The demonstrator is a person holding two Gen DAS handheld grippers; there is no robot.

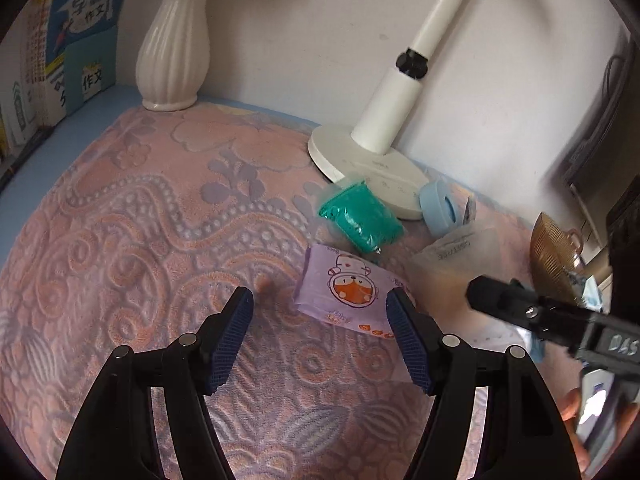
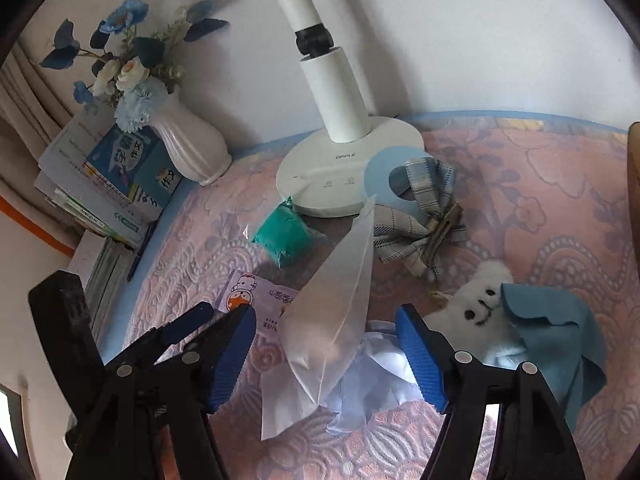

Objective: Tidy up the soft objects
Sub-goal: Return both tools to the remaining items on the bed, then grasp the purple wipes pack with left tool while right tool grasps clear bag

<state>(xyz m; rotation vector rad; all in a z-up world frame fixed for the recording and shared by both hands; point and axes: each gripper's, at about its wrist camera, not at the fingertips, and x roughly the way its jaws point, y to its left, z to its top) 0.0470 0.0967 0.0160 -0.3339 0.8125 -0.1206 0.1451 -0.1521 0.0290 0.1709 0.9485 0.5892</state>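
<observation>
Right now both grippers hang over a desk with a pink flowery cloth [image 1: 132, 240] on it, and neither holds anything. The left gripper [image 1: 320, 334] has its jaws wide apart, just near of a purple tissue pack [image 1: 344, 284]. The right gripper [image 2: 326, 350] is wide too, above a clear bag [image 2: 332, 316] and some crumpled pale paper [image 2: 372, 376].

Soft things lie in a bunch toward the far middle of the desk. A green squishy pack [image 2: 286, 238] sits just near of the lamp base [image 2: 332, 176]. A checked cloth bow [image 2: 416, 220] lies to its right. Nearer and more to the right are a white fluffy toy [image 2: 476, 308] and a blue cloth [image 2: 556, 332] draped partly over it.

I think all of these are light and floppy. The tissue pack should squash a bit, so a pinch across its short sides looks best. The clear bag looks slippery and thin, so I would take it by a fold or a corner. The toy can be pinched at its fat middle.

Open room is on the left and near side, where the cloth is bare. At the far edge stand the lamp, a white vase [image 2: 192, 148] with flowers and a pile of books [image 2: 120, 176], close to the wall. A swing that way could knock the vase.
</observation>
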